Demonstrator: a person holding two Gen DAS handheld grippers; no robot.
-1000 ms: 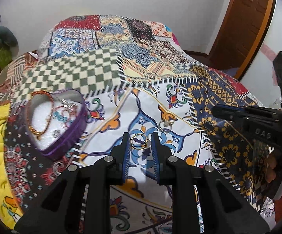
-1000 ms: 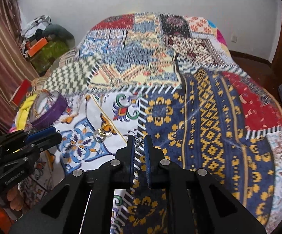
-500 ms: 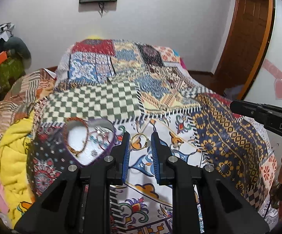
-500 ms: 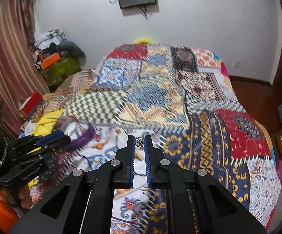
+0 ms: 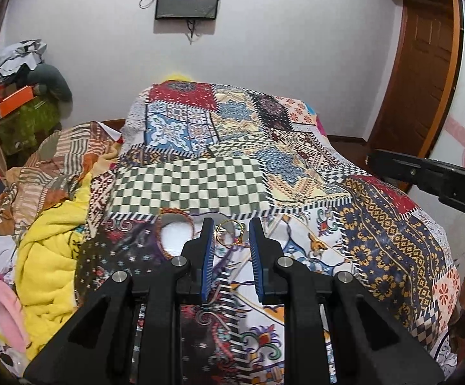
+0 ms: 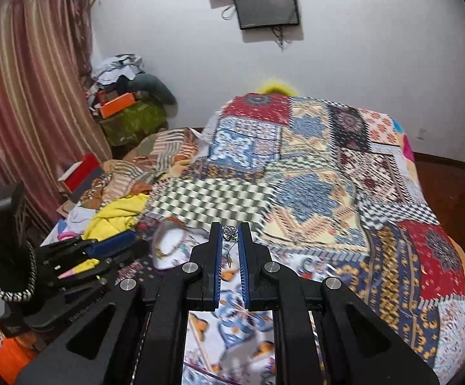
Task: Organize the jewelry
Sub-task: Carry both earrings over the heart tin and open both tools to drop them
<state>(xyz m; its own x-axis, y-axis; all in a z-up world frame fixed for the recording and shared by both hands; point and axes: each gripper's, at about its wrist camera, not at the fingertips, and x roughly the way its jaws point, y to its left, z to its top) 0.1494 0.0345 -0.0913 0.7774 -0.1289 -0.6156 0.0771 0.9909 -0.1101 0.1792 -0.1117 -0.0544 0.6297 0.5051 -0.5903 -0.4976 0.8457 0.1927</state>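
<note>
Between the left fingers [image 5: 207, 240] sits a gold ring [image 5: 230, 236].

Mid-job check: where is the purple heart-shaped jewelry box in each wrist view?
Left wrist: jewelry box at lower centre-left, partly hidden behind the left claw.
Right wrist: blurred, left of centre, beside the right claw.
Shared landmark: green checkered quilt patch, just beyond the box.

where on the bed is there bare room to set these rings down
Free: the green checkered patch beyond the heart-shaped box, and the navy-and-gold patch towards the door. Crowded: the bed's other edge, with the yellow blanket and crumpled clothes.
</note>
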